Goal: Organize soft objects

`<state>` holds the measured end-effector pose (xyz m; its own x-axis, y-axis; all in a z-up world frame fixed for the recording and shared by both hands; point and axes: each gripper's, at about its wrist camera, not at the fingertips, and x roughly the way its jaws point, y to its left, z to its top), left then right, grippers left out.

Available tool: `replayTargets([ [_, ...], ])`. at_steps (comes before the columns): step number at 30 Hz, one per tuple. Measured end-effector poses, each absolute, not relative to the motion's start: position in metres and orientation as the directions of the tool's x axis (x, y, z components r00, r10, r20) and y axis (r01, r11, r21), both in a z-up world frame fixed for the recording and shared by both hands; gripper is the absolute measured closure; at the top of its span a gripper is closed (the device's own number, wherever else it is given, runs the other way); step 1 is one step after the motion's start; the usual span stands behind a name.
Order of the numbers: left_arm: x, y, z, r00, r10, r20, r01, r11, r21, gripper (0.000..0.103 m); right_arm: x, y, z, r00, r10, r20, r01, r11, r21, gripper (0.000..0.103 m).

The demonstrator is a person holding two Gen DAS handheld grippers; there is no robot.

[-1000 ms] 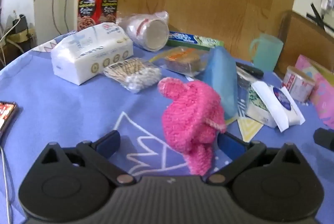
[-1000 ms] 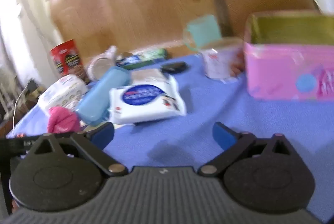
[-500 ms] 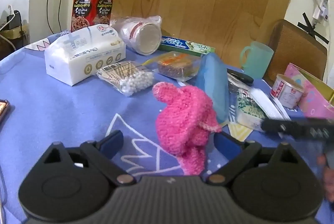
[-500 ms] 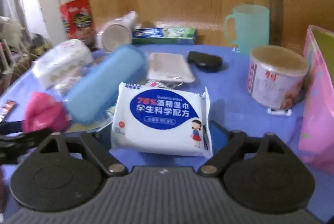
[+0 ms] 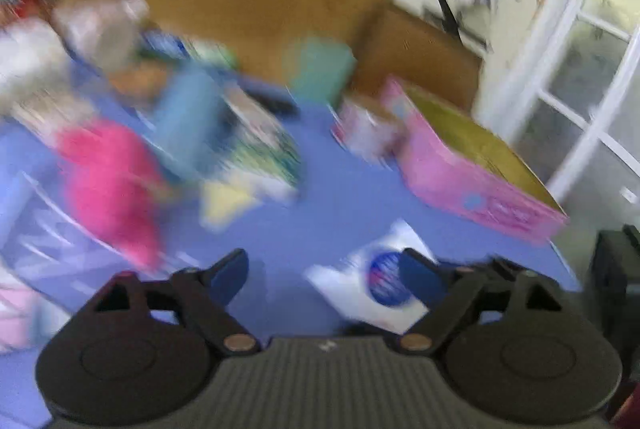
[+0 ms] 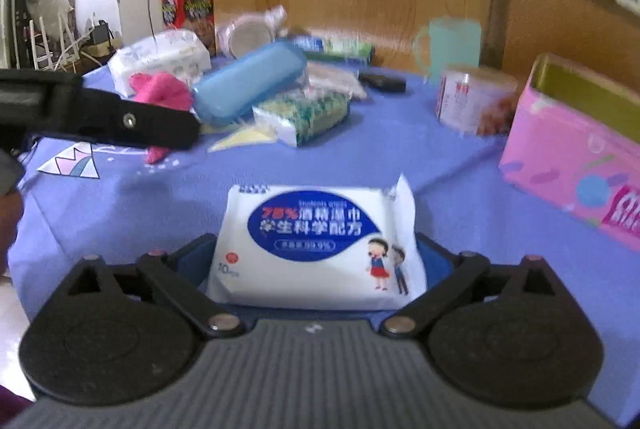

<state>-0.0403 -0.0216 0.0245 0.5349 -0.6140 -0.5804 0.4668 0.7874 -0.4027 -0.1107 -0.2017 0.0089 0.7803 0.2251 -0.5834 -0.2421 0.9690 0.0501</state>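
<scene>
Right wrist view: your right gripper [image 6: 316, 261] has wipes pack [image 6: 316, 249] between its fingers, jaws wide, pads at pack's sides; grip not certain. Pack lies on blue tablecloth [image 6: 460, 169], near pink box [image 6: 576, 165]. Label reads "75%", "10", rest Chinese characters. Your left gripper [image 5: 324, 269] has jaws half apart, just been closing, nothing between. Pink knitted toy [image 5: 108, 185] lies left of it, blurred.

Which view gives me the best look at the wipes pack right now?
The right wrist view. The wipes pack fills the centre there, sharp enough to read its label, sitting between the right gripper's jaws. The left wrist view is motion-blurred and shows the pack only low down, partly hidden behind a finger.
</scene>
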Motion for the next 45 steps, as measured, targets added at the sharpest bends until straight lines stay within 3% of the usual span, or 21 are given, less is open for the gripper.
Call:
replayTargets([
  [3, -0.035, -0.050, 0.016, 0.486, -0.603, -0.633, 0.484, 0.788, -0.380, 0.053, -0.118, -0.205, 0.006, 0.795, 0.242, -0.556, -0.258, 0.965, 0.051, 0.011],
  [5, -0.034, -0.066, 0.017, 0.445, -0.629, -0.638, 0.513, 0.763, -0.394, 0.057, -0.125, -0.209, 0.006, 0.816, 0.253, -0.520, -0.257, 0.964, 0.066, 0.017],
  [13, -0.028, -0.147, 0.071, 0.441, -0.709, -0.551, 0.670, 0.668, -0.324, 0.056, -0.134, -0.262, 0.040, 0.954, 0.063, -0.294, -0.067, 0.998, -0.004, 0.016],
  [16, -0.018, -0.186, 0.083, 0.443, -0.730, -0.521, 0.684, 0.650, -0.330, 0.045, -0.120, -0.290, 0.054, 0.969, -0.059, -0.238, 0.051, 0.998, -0.036, 0.016],
  [18, -0.014, -0.195, 0.085, 0.500, -0.715, -0.489, 0.640, 0.685, -0.349, 0.021, -0.106, -0.312, 0.055, 0.962, -0.148, -0.228, 0.140, 0.989, -0.052, 0.013],
  [20, -0.017, -0.188, 0.085, 0.534, -0.706, -0.465, 0.615, 0.702, -0.359, 0.018, -0.089, -0.333, 0.046, 0.942, -0.216, -0.255, 0.205, 0.976, -0.069, 0.004],
  [23, -0.025, -0.151, 0.077, 0.596, -0.666, -0.448, 0.582, 0.743, -0.329, 0.016, -0.077, -0.351, 0.035, 0.904, -0.302, -0.303, 0.300, 0.952, -0.054, 0.004],
  [26, -0.032, -0.096, 0.065, 0.680, -0.572, -0.458, 0.512, 0.818, -0.262, 0.012, -0.099, -0.348, 0.036, 0.947, -0.218, -0.237, 0.244, 0.966, 0.084, 0.006],
  [28, -0.037, -0.058, 0.052, 0.710, -0.511, -0.485, 0.444, 0.859, -0.255, 0.012, -0.103, -0.324, 0.042, 0.971, -0.122, -0.207, 0.145, 0.984, 0.102, 0.012],
  [33, -0.044, 0.018, 0.033, 0.748, -0.442, -0.496, 0.302, 0.891, -0.340, 0.013, -0.060, -0.241, 0.038, 0.911, 0.227, -0.344, -0.189, 0.972, 0.141, 0.018],
  [36, -0.046, 0.036, 0.037, 0.770, -0.427, -0.474, 0.274, 0.892, -0.359, 0.013, -0.024, -0.194, 0.028, 0.836, 0.310, -0.452, -0.275, 0.951, 0.144, 0.014],
  [38, -0.048, 0.040, 0.041, 0.775, -0.436, -0.457, 0.282, 0.886, -0.367, 0.013, -0.003, -0.168, 0.019, 0.796, 0.308, -0.521, -0.286, 0.950, 0.123, 0.008],
  [40, -0.051, 0.042, 0.042, 0.777, -0.447, -0.444, 0.295, 0.881, -0.371, 0.013, 0.019, -0.155, 0.015, 0.762, 0.291, -0.579, -0.281, 0.954, 0.108, 0.010],
  [43, -0.054, 0.044, 0.039, 0.772, -0.464, -0.434, 0.317, 0.873, -0.370, 0.014, 0.019, -0.159, 0.014, 0.768, 0.253, -0.588, -0.264, 0.962, 0.069, 0.040],
  [45, -0.057, 0.040, 0.037, 0.763, -0.481, -0.432, 0.341, 0.867, -0.363, 0.014, 0.006, -0.180, 0.019, 0.754, 0.298, -0.586, -0.266, 0.953, 0.142, 0.047],
])
